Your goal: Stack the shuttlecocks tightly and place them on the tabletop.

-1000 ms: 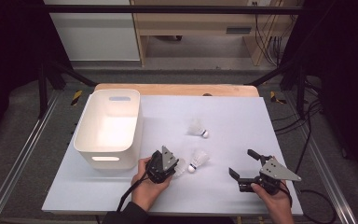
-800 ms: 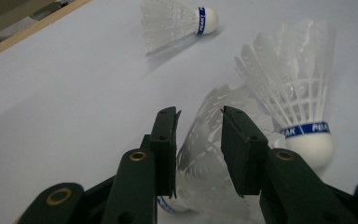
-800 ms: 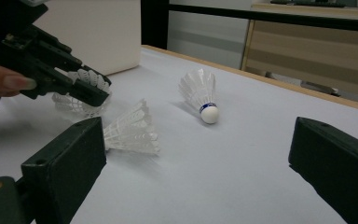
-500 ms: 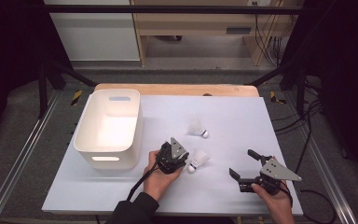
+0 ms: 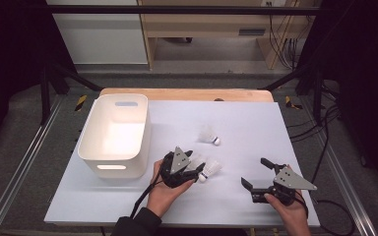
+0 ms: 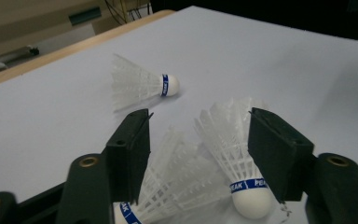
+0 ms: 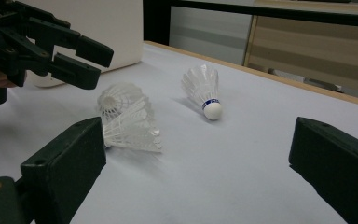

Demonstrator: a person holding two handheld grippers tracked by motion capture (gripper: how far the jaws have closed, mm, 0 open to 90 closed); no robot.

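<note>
Your left gripper (image 5: 193,161) sits near the front middle of the white table (image 5: 256,123), just right of the white plastic bin (image 5: 115,132), and its jaws have just been opening. In the left gripper view they stand apart around two shuttlecocks lying side by side. The right-hand shuttlecock (image 6: 242,163) has its cork end toward the camera, blue band showing, and its feathers run up beside the right jaw; I can't tell whether that pad actually touches them. The left-hand shuttlecock (image 6: 172,186) lies against it, feathers fanned out between the jaws. Neither one looks pinched (both rest on the table).

A third shuttlecock (image 5: 210,135) lies on its side farther back, well apart from the pair, cork pointing right in the high view.

Your right gripper (image 5: 258,173) rests near the front right corner of the table, jaws wide apart with nothing between them, pointed toward the pair.
</note>
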